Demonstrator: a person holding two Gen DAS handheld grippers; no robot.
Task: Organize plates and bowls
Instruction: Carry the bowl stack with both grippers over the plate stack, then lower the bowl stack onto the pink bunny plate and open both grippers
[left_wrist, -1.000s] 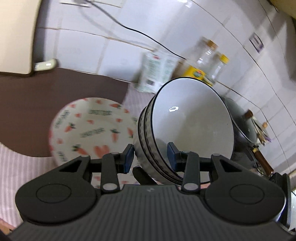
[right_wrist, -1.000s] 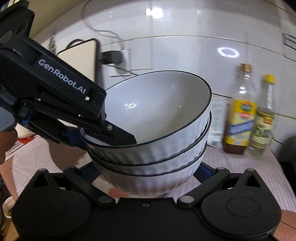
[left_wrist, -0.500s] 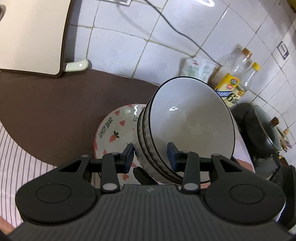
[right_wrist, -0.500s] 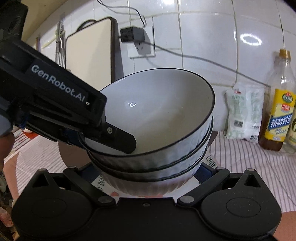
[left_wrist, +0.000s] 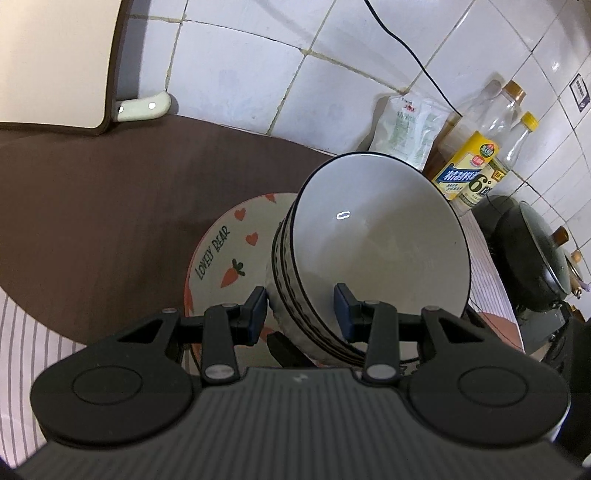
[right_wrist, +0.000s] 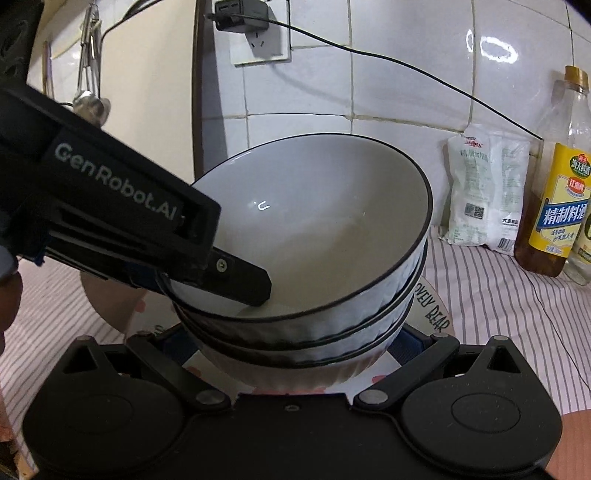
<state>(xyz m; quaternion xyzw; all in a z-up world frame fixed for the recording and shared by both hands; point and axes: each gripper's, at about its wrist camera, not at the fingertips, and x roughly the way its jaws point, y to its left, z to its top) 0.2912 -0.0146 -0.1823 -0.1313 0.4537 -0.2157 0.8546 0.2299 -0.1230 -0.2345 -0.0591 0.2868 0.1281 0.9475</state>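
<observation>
The left gripper (left_wrist: 300, 316) pinches the near rim of a stack of 3 bowls (left_wrist: 373, 254). The right gripper (right_wrist: 295, 345) cradles the stack's base; its grip cannot be told. The stack sits tilted over a carrot-patterned plate (left_wrist: 225, 251).

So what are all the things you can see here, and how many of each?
bowls: three, white with dark rims, nested, over the plate
plate: one, cream with carrots and hearts, on the brown mat
brown mat: one, on the striped cloth
striped cloth: one, pink and white
bottles: at least two, clear with yellow caps, by the wall
packet: one, white, leaning on the tiles
pot: one, dark, far right
charger: one, black, plugged in
left gripper: black, shut on the bowls' rim
right gripper: black, around the lowest bowl
</observation>
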